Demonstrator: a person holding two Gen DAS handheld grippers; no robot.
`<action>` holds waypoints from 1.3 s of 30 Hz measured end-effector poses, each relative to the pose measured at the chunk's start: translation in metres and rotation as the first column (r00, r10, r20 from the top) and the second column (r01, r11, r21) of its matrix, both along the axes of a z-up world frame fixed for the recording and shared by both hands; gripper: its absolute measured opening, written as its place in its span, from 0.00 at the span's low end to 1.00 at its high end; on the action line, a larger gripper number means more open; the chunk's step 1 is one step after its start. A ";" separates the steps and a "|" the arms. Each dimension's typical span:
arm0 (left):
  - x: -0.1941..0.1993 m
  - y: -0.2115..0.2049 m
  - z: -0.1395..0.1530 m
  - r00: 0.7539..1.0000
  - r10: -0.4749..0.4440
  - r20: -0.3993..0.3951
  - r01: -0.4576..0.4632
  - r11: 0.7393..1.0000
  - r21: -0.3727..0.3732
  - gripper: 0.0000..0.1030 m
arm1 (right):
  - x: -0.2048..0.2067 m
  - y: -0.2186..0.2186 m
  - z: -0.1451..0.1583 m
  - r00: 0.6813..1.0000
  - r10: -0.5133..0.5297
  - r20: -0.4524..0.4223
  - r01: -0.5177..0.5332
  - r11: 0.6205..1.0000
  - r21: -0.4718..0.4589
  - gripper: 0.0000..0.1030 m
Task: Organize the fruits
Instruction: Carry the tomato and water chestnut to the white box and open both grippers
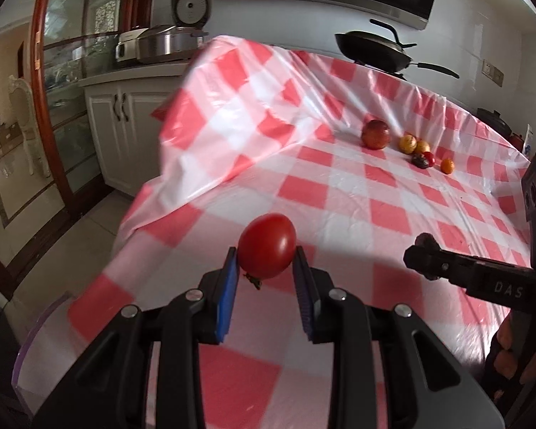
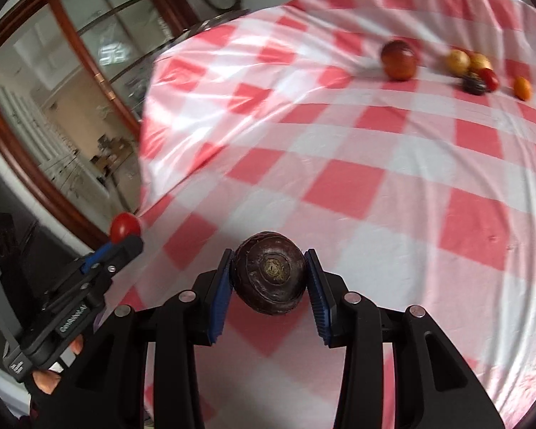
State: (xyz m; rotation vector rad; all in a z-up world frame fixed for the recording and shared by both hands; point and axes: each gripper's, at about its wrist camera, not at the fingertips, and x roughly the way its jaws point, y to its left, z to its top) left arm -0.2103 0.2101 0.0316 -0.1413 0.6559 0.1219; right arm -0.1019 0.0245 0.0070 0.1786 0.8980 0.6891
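My left gripper (image 1: 266, 255) is shut on a red cherry tomato (image 1: 267, 245) and holds it above the near left part of the checked tablecloth (image 1: 339, 193). It also shows in the right wrist view (image 2: 125, 230). My right gripper (image 2: 268, 271) is shut on a dark brown round fruit (image 2: 269, 272), a water chestnut by its look, above the near edge of the cloth. At the far right lies a group of fruits: a red apple (image 1: 375, 134), two yellow fruits (image 1: 407, 143), a dark one (image 1: 420, 160), a small red one (image 1: 429, 157) and a small orange one (image 1: 447, 166).
The red and white cloth (image 2: 375, 178) is humped up at the far left. Behind it stand a black wok (image 1: 375, 50) and steel cookers (image 1: 160, 44) on a counter. A glass door (image 2: 53, 89) and floor lie to the left of the table edge.
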 end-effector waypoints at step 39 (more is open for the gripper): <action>-0.138 0.195 -0.078 0.915 0.386 -0.118 -0.402 0.895 -0.193 0.30 | -0.159 0.184 -0.004 0.765 0.625 0.154 -0.603 0.780 -0.167 0.40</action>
